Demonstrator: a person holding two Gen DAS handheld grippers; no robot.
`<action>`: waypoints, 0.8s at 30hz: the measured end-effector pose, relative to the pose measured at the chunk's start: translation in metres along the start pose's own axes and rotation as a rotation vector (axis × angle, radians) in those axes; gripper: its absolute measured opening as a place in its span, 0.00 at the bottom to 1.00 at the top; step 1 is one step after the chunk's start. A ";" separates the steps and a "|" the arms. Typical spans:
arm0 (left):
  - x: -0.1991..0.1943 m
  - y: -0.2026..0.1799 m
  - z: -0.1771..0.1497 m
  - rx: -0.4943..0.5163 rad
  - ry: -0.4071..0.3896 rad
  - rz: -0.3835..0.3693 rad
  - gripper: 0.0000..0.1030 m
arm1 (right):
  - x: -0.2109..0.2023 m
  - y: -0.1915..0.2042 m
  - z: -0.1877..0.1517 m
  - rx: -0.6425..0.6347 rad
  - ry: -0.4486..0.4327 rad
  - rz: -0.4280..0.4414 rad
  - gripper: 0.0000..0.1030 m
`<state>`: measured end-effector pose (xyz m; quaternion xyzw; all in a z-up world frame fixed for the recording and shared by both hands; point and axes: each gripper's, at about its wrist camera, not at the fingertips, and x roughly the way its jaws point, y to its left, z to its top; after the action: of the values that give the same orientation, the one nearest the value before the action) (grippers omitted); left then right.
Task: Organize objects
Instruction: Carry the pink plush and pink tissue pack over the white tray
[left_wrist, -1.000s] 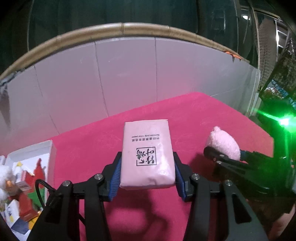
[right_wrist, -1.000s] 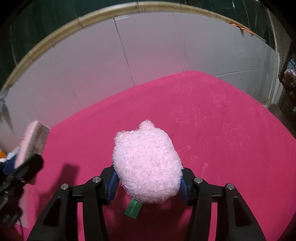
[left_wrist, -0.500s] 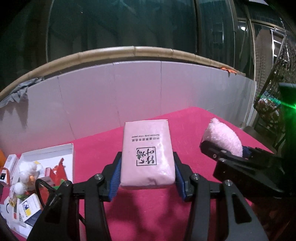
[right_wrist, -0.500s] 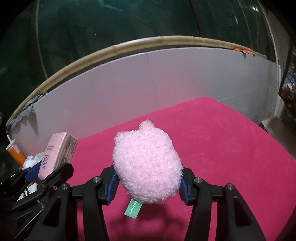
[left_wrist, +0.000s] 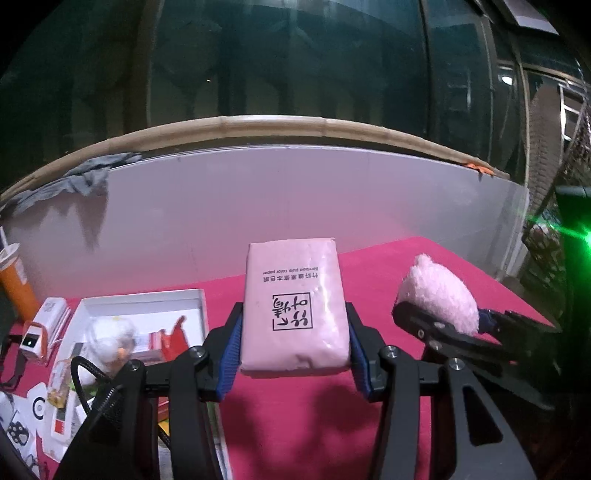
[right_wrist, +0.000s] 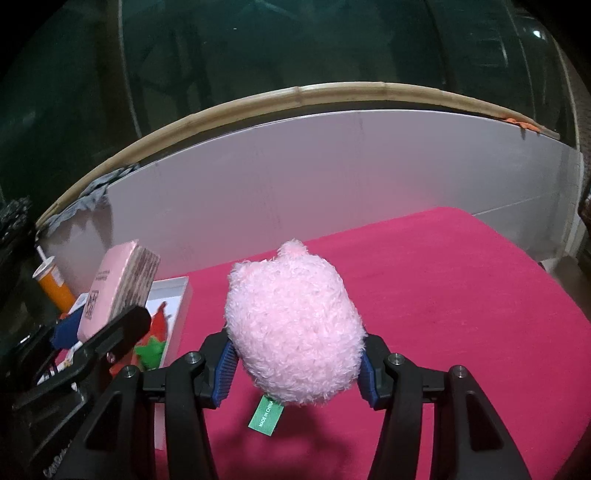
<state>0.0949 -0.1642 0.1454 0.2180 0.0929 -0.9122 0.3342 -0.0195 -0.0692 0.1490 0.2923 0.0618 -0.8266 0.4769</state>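
Quick count from where I'm at: two grippers, my left one (left_wrist: 293, 350) and my right one (right_wrist: 295, 365). One pink tissue pack (left_wrist: 293, 310), one fluffy pink plush (right_wrist: 293, 328) with one green tag (right_wrist: 266, 412). One white box (left_wrist: 147, 299) on the bench (right_wrist: 443, 295), one white plush toy (left_wrist: 110, 343) inside it. One orange cup (left_wrist: 13, 284) with one straw. One grey rag (left_wrist: 74, 181) on the ledge. The loose cards and small packets by the box are too jumbled to count.
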 end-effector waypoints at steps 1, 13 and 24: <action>-0.002 0.005 0.000 -0.004 -0.005 0.009 0.48 | 0.000 0.006 -0.001 -0.010 -0.001 0.005 0.56; -0.021 0.061 -0.006 -0.060 -0.011 0.089 0.48 | 0.008 0.062 -0.006 -0.084 0.019 0.045 0.57; -0.033 0.114 -0.013 -0.114 -0.013 0.161 0.48 | 0.020 0.114 -0.016 -0.162 0.057 0.082 0.57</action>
<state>0.1957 -0.2275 0.1468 0.1994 0.1245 -0.8772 0.4186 0.0734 -0.1394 0.1450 0.2782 0.1299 -0.7902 0.5303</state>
